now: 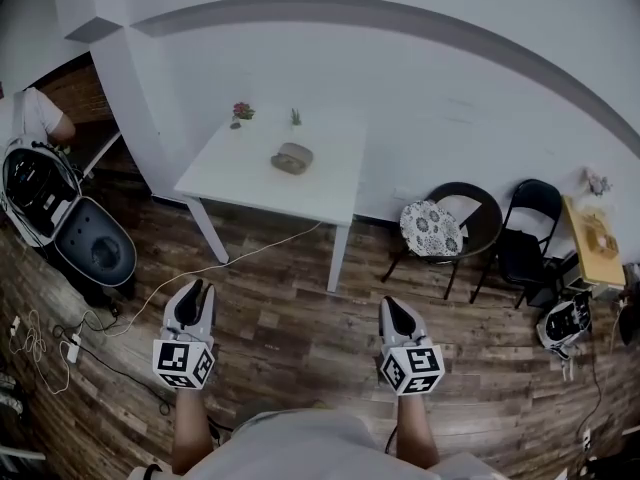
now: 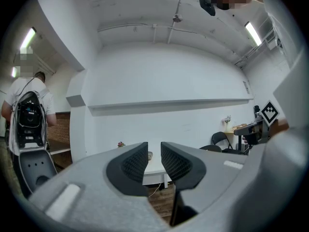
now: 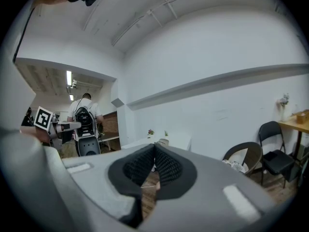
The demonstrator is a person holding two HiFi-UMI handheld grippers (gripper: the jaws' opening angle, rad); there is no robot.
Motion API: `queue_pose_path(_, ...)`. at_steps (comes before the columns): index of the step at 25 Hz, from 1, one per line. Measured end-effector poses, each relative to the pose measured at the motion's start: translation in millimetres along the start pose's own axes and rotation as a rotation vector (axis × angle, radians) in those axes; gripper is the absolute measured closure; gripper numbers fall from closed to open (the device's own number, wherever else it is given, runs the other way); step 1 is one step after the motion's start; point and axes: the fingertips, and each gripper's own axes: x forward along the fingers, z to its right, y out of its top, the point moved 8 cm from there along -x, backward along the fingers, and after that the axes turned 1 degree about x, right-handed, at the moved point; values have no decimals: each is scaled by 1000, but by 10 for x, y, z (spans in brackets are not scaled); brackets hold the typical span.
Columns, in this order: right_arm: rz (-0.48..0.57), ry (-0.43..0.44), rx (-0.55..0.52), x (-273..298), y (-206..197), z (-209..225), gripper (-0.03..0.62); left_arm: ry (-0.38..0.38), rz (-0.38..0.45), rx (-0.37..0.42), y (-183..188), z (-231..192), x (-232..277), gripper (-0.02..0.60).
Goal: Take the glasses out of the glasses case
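A beige glasses case (image 1: 291, 158) lies closed on the white table (image 1: 250, 173), far ahead of me across the wood floor. Both grippers hang low near my body, well short of the table. My left gripper (image 1: 197, 290) is open by a narrow gap with nothing in it; in the left gripper view (image 2: 154, 153) the case (image 2: 150, 155) shows tiny between the jaws. My right gripper (image 1: 393, 308) is shut, pads touching at the tips and empty; in the right gripper view (image 3: 154, 151) the case (image 3: 163, 141) sits just above them.
Two small potted plants (image 1: 241, 112) stand at the table's back. A round chair (image 1: 445, 223), a folding chair (image 1: 530, 228) and a wooden side table (image 1: 592, 243) stand right. A person with a backpack (image 1: 35, 118) and an open black case (image 1: 95, 248) are left. Cables (image 1: 150, 298) cross the floor.
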Motion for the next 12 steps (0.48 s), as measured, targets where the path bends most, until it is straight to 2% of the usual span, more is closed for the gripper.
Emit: queue_pose_path(12, 3, 9, 30, 343, -43, 140, 591, 10, 2, -2, -87, -77, 283, 491)
